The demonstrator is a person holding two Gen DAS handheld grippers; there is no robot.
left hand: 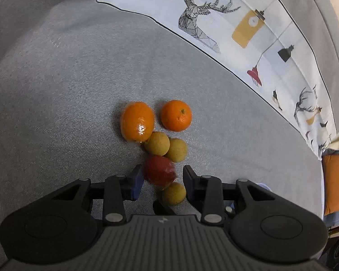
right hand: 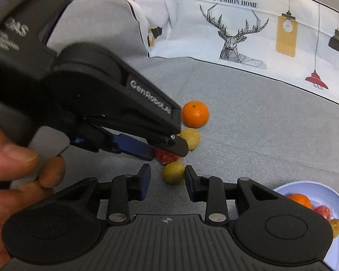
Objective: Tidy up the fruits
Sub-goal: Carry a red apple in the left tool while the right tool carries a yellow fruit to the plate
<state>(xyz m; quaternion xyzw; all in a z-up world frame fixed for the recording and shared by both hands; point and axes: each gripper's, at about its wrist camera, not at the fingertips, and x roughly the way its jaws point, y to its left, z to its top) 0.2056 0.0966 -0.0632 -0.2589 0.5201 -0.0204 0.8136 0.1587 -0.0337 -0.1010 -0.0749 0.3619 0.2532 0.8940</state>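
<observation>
A cluster of fruit lies on the grey sofa seat (left hand: 56,90). A plastic-wrapped orange (left hand: 137,121) and a bare mandarin (left hand: 176,115) lie farthest. Two small yellow fruits (left hand: 157,143) (left hand: 176,150) lie nearer. A wrapped red fruit (left hand: 161,170) sits between the open fingers of my left gripper (left hand: 162,175). Another small yellow fruit (left hand: 174,193) lies just below it. In the right wrist view my right gripper (right hand: 167,176) is open around that yellow fruit (right hand: 173,172). The left gripper (right hand: 165,151) reaches over the red fruit (right hand: 167,157) from the left.
A white printed cushion (left hand: 214,22) leans along the sofa back. A pale blue plate (right hand: 327,194) at the lower right holds an orange (right hand: 301,199), a red fruit (right hand: 323,211) and a yellow fruit (right hand: 336,225). An orange object (left hand: 335,180) stands at the right edge.
</observation>
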